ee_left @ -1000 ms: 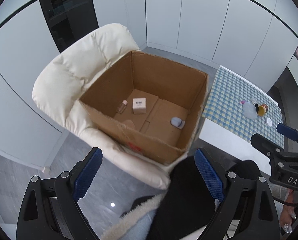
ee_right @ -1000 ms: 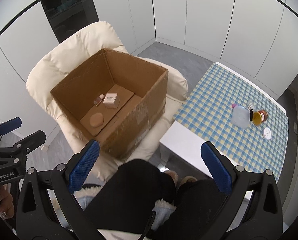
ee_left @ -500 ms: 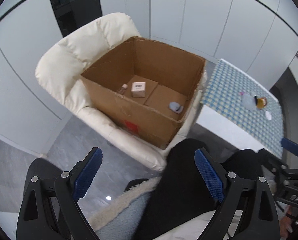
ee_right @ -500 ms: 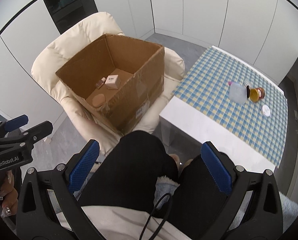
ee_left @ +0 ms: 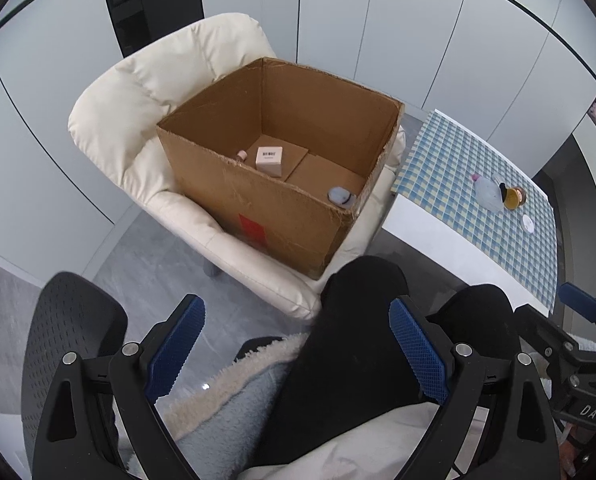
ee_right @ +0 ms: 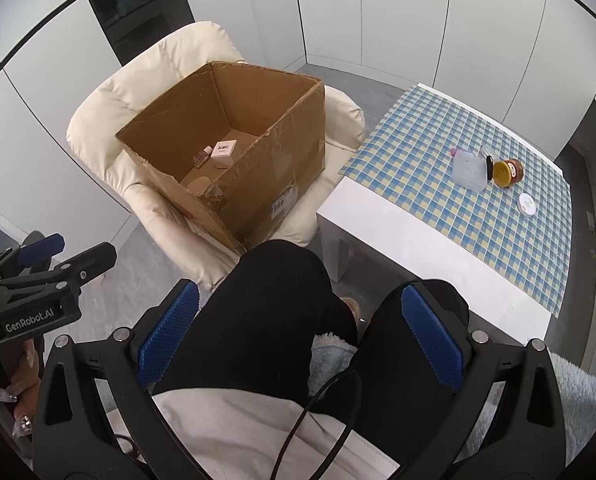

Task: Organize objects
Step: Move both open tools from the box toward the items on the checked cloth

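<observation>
Blue ribbed pads are lining both grippers, and both sets of jaws are standing wide apart with nothing between them. The left gripper [ee_left: 298, 344] is hanging over the person's black-trousered knee [ee_left: 361, 304] and is touching no object. The right gripper [ee_right: 298, 336] is hanging over both knees and is likewise holding nothing.

Cardboard box [ee_left: 258, 200] is sitting open-topped on the seat of a cream padded armchair [ee_left: 138, 92], its flaps absent or folded out of sight. Inside, a small pale carton [ee_left: 269, 159] is standing on the floor of the box, with a little bottle [ee_right: 202, 156] lying just beside it. A grey-blue round item [ee_left: 341, 196] is resting near the right-hand inner corner, well apart from the carton.

White table [ee_right: 397, 240] beside the armchair is carrying a blue-and-yellow checked cloth [ee_right: 437, 128]. On the cloth, a clear plastic container [ee_right: 469, 170] is lying next to an amber jar [ee_right: 506, 172], the two touching or nearly so. A white round lid [ee_right: 527, 204] is lying near them, apart from both
</observation>
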A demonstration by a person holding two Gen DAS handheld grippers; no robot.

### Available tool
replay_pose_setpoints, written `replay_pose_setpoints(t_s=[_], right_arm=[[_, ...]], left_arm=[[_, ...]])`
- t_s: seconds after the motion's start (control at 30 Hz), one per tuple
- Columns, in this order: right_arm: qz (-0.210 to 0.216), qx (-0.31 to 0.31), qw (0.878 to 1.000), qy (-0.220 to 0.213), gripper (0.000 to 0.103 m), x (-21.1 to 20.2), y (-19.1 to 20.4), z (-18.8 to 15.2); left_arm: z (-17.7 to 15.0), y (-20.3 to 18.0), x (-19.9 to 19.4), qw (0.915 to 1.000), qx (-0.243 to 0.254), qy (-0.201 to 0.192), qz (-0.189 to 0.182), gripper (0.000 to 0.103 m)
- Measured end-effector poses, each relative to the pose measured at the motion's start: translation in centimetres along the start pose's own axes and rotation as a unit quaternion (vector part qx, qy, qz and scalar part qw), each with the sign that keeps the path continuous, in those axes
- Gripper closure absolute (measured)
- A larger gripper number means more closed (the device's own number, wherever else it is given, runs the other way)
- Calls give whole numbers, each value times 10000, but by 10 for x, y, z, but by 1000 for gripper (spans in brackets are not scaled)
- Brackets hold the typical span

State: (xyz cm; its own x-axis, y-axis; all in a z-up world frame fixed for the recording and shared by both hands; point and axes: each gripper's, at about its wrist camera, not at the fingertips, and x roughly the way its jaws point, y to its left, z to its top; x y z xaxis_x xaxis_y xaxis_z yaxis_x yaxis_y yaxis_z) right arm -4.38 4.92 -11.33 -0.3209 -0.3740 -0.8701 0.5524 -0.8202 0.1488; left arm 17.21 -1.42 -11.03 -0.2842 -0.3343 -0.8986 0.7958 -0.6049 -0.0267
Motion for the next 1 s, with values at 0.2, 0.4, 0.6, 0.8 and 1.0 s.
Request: replay_pose_setpoints(t_s=[0.2, 0.4, 0.6, 0.8, 1.0], right_arm=[[51, 95, 9999, 94, 0, 2, -3, -12], [19, 108, 9999, 116, 0, 4, -7, -15], [20, 131, 9999, 62, 0, 2, -10, -15], [25, 267, 9996, -9, 0, 0, -20, -15], [-106, 461, 9988, -92, 0, -8, -37, -22]], left_arm=[[-7, -1, 1, 10000, -32, 65, -27, 9], [-8, 0, 2, 9999, -90, 76, -14, 9], [-9, -7, 7, 9998, -74, 176, -109, 9], [-7, -21, 8, 9997, 95, 184, -112, 9], [-3, -39, 6, 9993, 294, 105, -191, 9]])
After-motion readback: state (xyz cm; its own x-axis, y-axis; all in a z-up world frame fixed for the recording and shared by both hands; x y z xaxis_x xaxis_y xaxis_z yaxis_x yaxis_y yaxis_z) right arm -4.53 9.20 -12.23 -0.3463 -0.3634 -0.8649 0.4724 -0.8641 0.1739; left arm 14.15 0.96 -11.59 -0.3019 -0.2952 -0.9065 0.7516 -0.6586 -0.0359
